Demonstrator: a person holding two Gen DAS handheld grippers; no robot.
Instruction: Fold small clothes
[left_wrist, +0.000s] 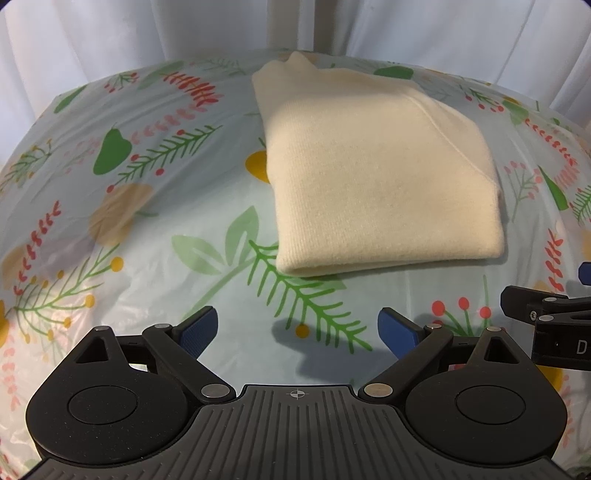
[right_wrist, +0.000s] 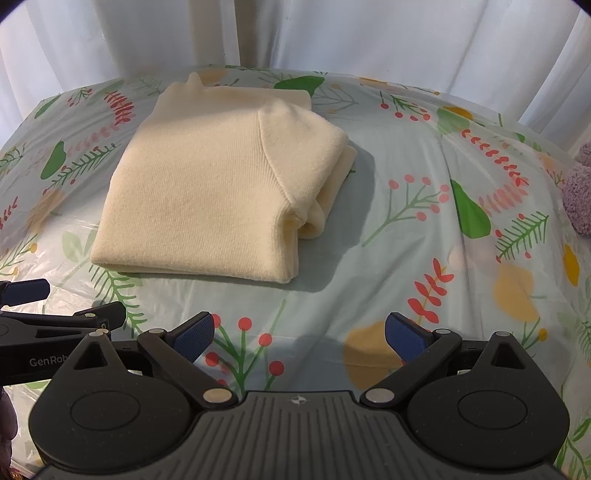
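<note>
Sweater (right_wrist: 207, 192): folded into a compact rectangle, lying ahead of both your jaws, untouched.
Left gripper (left_wrist: 297, 332): jaws spread, empty.
Right gripper (right_wrist: 299, 334): jaws spread, empty.
Progress: folding looks finished; little remains.

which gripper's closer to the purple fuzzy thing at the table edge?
Right. Right gripper has the purple fuzzy thing ahead to its right; left gripper sits farther left.

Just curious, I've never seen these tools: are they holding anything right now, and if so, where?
Nothing is held. Both the left gripper and right gripper have jaws open and empty, short of the folded sweater.
</note>
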